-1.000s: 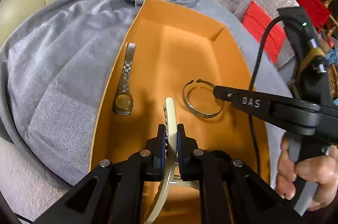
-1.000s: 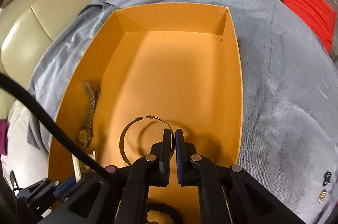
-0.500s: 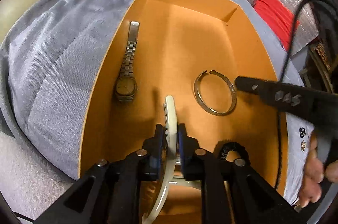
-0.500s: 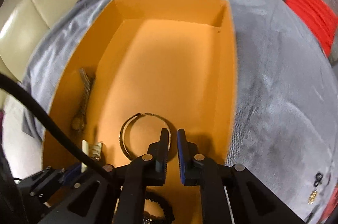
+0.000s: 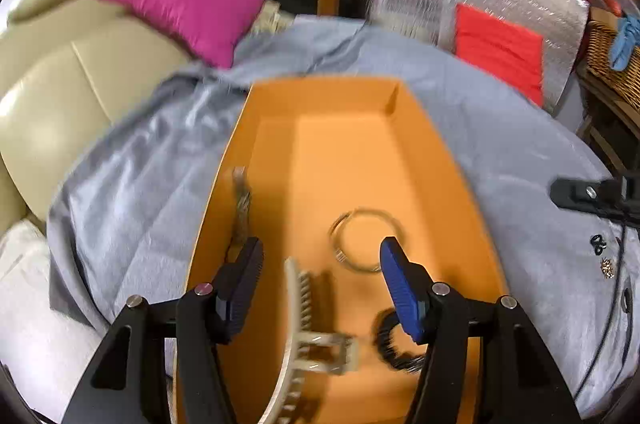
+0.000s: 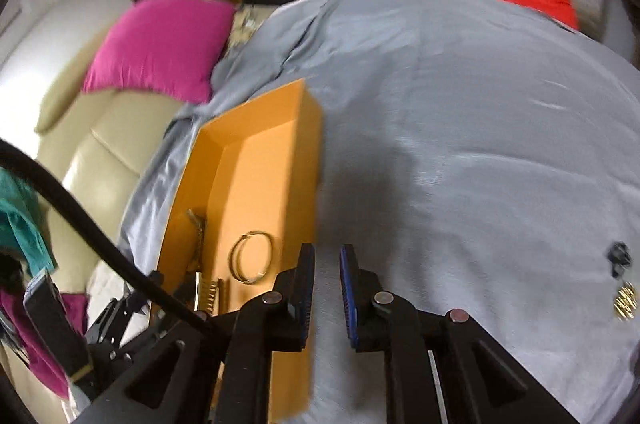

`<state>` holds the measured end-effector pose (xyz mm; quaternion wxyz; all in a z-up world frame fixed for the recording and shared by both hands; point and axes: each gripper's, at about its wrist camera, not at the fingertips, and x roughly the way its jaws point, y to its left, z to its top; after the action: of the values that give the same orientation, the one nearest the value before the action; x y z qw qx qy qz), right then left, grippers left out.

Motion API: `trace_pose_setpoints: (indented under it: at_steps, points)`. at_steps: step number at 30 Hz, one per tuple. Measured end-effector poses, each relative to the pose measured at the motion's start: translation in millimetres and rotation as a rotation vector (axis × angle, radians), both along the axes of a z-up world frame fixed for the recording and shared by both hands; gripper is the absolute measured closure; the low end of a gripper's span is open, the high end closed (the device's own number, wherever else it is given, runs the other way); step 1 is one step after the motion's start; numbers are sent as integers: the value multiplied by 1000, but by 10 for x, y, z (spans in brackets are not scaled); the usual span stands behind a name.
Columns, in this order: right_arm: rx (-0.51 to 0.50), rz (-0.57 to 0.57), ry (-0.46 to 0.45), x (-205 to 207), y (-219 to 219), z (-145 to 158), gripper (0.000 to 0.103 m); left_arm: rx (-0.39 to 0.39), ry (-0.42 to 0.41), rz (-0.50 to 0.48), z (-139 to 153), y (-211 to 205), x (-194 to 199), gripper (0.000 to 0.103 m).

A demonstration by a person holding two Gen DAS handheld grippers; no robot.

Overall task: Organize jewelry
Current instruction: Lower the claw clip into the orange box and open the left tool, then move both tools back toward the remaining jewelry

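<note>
Jewelry lies in the orange box (image 5: 440, 160) at the middle of the left wrist view: we see the cream hair clip (image 5: 298, 340) on the box floor low in the frame, between the spread fingers of the left claw (image 5: 320, 278) and touching neither. The metal bangle (image 5: 360, 240) sits just above the claw's right finger, the watch (image 5: 241, 208) runs up the left wall, and a black ring-shaped piece (image 5: 396, 344) lies lower right. In the right wrist view, the right claw (image 6: 327, 294) hangs over the grey cloth (image 6: 460, 144) just right of the box wall, its fingers slightly apart and empty; two small pieces (image 6: 622, 280) lie at the far right.
</note>
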<state>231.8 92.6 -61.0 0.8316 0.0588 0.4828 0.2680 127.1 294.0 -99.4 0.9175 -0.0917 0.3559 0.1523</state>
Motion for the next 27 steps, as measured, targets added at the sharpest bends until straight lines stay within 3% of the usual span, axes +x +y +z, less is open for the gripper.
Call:
trace_pose_setpoints:
  at_steps: [3, 5, 6, 10, 16, 23, 27]
  points:
    - [17, -62, -10, -76, -534, 42, 80, 56, -68, -17, 118, -257, 9, 36]
    - [19, -108, -14, -87, -880, 46, 57, 88, -106, -34, 214, -446, 4, 34]
    - [18, -138, -23, -97, -1057, 50, 54, 111, -134, -52, 267, -592, 6, 33]
    - [30, -256, -24, -142, -1907, 20, 53, 138, -175, -127, 354, -1024, 55, 30]
    - [137, -396, 0, -240, -2881, -112, 53, 150, -137, -272, 273, -1660, 278, 29]
    - [186, -404, 54, -217, -3122, -458, 53, 121, -59, -350, 89, -2226, 571, 29]
    - [150, -354, 66, -115, -3068, -586, 53, 89, 17, -350, -44, -2354, 751, 29]
